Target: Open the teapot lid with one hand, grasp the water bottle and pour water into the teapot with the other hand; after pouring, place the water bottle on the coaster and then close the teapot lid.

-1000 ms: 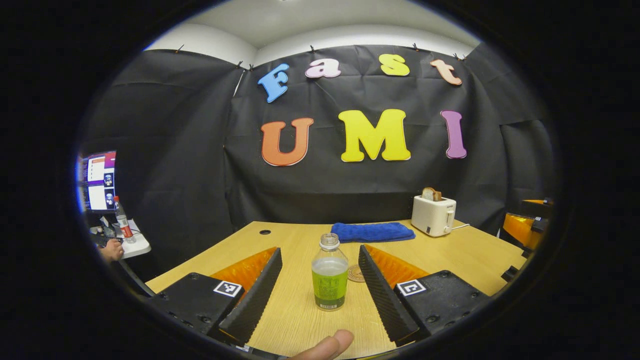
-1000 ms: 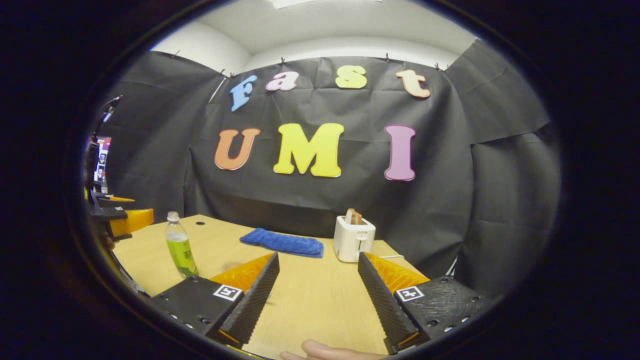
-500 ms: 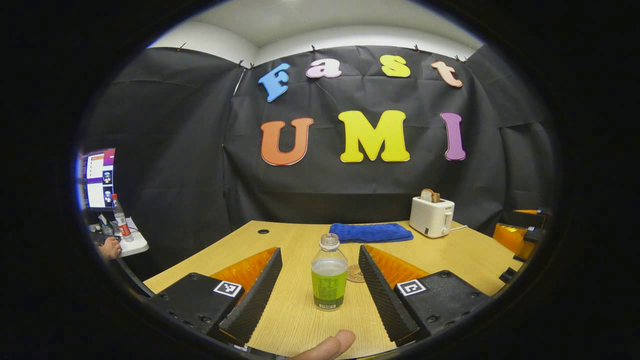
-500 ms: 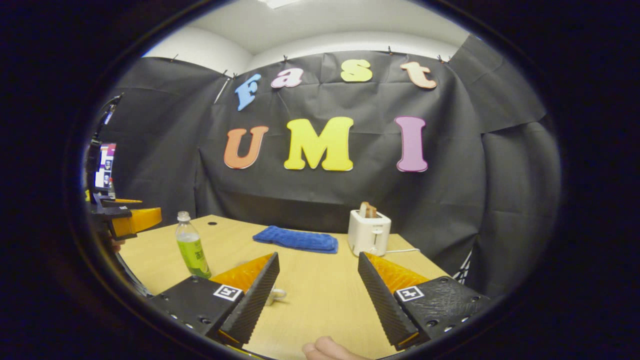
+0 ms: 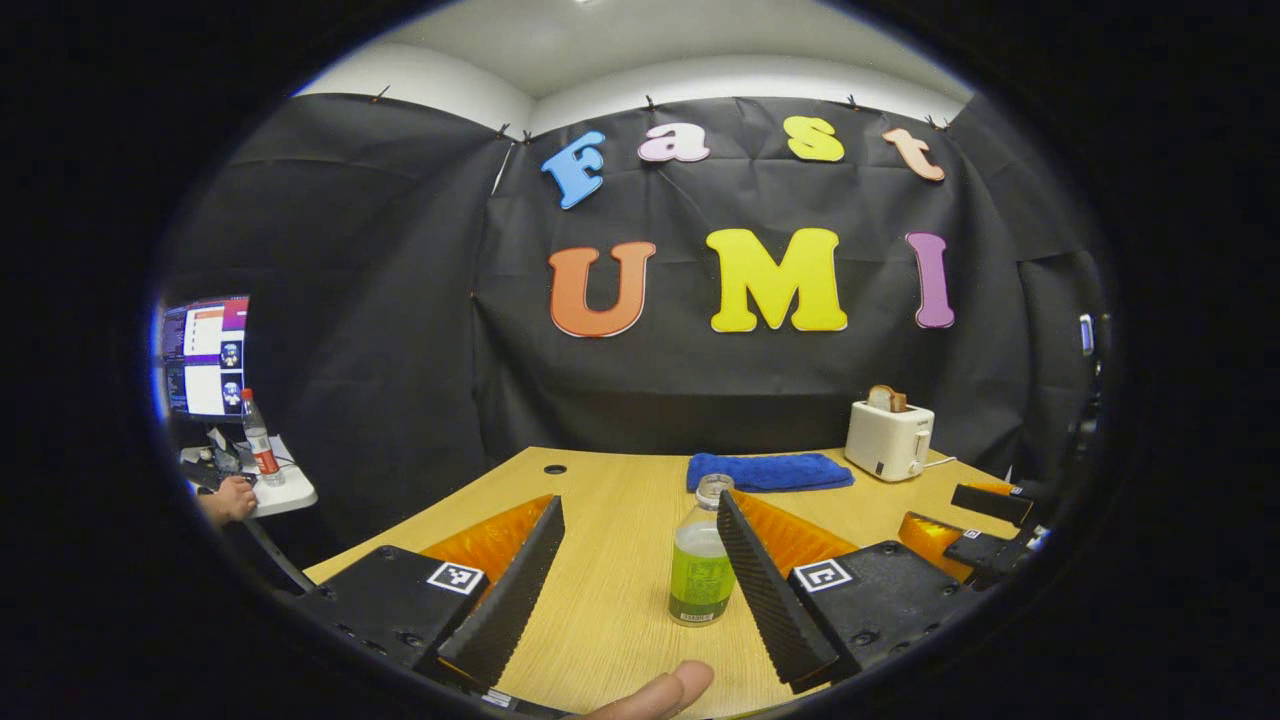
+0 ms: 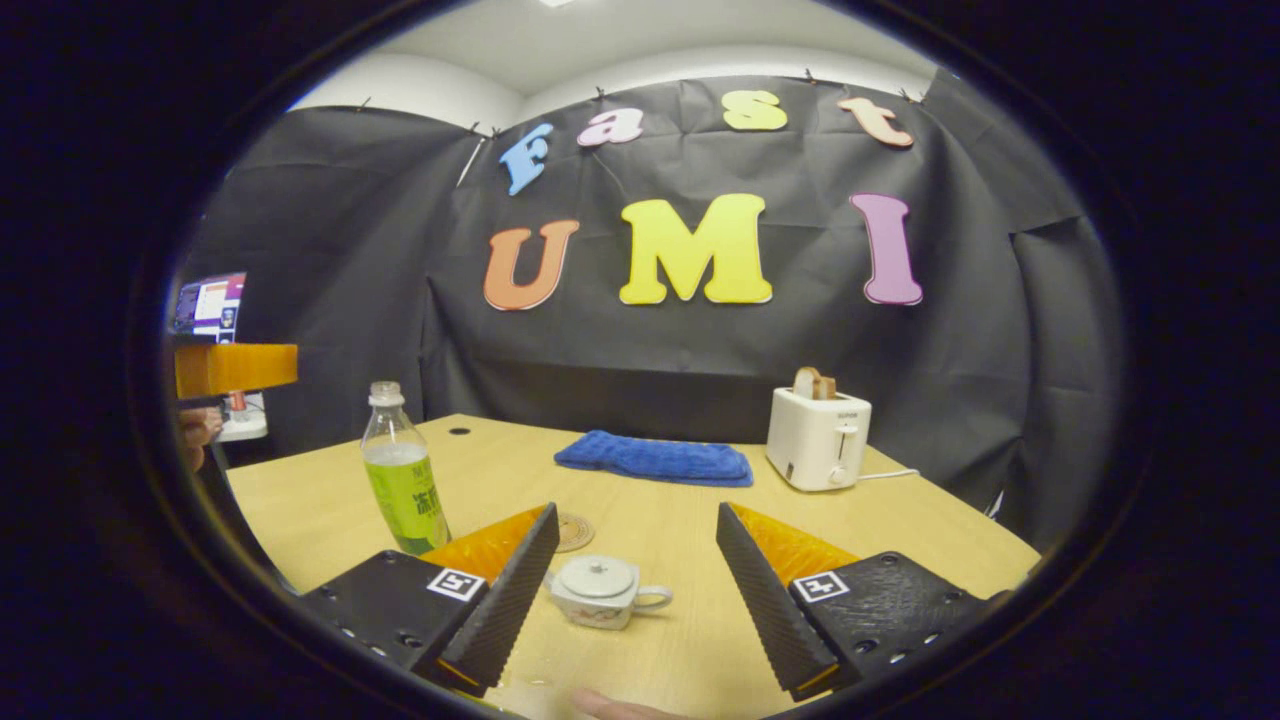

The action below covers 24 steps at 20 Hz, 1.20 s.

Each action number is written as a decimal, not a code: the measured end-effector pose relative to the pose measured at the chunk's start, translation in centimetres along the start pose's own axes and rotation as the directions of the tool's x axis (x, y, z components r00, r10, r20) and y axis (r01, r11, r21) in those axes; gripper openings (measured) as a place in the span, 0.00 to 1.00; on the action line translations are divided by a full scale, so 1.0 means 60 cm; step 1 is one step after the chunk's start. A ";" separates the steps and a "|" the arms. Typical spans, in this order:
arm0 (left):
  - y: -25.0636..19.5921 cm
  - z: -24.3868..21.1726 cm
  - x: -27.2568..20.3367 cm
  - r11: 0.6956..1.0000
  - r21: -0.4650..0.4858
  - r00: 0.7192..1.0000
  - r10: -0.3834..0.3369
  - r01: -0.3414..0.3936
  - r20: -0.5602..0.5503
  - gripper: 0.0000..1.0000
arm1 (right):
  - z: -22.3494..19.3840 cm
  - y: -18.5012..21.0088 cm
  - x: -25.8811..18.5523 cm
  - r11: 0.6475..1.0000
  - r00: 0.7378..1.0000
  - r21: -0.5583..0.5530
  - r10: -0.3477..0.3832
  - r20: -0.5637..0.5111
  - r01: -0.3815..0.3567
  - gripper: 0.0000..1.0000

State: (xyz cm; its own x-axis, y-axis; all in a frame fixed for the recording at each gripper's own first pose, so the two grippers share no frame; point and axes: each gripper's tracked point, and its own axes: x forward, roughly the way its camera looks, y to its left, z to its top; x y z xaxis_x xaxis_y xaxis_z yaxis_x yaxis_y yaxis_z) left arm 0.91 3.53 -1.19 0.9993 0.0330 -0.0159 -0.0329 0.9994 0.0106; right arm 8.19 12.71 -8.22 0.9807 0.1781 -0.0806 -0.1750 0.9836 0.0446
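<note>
Holding our left gripper (image 5: 640, 560) wide open, we are looking at the water bottle (image 5: 701, 550) standing upright on the worktop (image 5: 600, 600) between the fingers, close to the right one; we cannot tell if it touches. Our right gripper (image 6: 637, 570) is also gaping wide, gripping nothing. Between its fingers the little white teapot (image 6: 603, 590) is sitting on the worktop with its lid (image 6: 597, 575) on. Just behind the teapot, the round coaster (image 6: 573, 531) is lying flat, partly hidden by the left finger. In the right gripper view the bottle is standing off to the left, well apart from the teapot. Farther back, a blue cloth (image 6: 655, 459) is lying folded, and a white toaster (image 6: 817, 438) with bread in it is standing beside it.
</note>
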 end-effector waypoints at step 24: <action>0.001 -0.045 0.033 0.997 -0.051 0.996 -0.055 0.051 -0.075 0.96 | -0.072 0.025 0.096 0.995 0.997 0.100 0.004 -0.083 0.004 0.00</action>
State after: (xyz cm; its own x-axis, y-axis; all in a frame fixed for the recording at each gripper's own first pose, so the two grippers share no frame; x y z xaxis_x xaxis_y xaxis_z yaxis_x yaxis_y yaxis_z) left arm 2.83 3.67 -3.92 0.9956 -0.0211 -0.0911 0.0174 0.9990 -0.0415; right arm 13.18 15.35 -12.93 0.9693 0.1841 -0.1627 -0.1613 0.9764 0.1437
